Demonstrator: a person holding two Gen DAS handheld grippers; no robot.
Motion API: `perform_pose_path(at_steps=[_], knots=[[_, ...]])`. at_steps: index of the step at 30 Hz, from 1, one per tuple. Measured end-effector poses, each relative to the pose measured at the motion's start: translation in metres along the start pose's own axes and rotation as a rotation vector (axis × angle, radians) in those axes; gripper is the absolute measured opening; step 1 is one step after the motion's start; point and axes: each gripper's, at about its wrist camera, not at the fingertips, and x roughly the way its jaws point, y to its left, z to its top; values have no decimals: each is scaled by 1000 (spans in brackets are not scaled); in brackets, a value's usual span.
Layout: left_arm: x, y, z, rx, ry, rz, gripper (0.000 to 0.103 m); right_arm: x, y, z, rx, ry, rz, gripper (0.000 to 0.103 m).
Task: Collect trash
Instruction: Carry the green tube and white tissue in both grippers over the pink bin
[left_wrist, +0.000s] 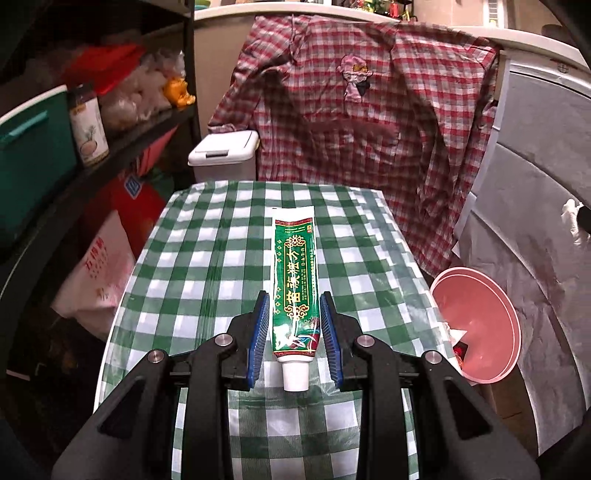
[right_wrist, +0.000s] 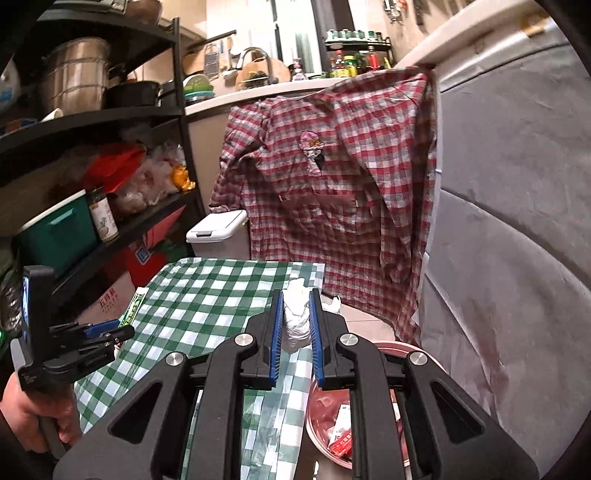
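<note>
Left claw (left_wrist: 294, 325) clamps a green tube (left_wrist: 294, 280), cap towards the camera, above the checked tabletop (left_wrist: 207, 258); its gold lettering is too small to read. Only the right wrist view shows the right claw (right_wrist: 295, 325) squeezed on a crumpled white tissue (right_wrist: 295, 314), and the hand (right_wrist: 35, 413) carrying the left claw. Pink bin (left_wrist: 476, 325) sits at the tabletop's right edge; from the right view, red and white wrappers (right_wrist: 338, 428) lie inside. A white lidded bin (left_wrist: 223, 151) stands beyond the far edge
</note>
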Motion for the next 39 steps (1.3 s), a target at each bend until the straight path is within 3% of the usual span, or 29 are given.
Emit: perform_pose_path(at_steps=[39], knots=[[-8, -69, 11, 72, -62, -77, 28, 3, -42, -12, 21, 18, -79, 14]])
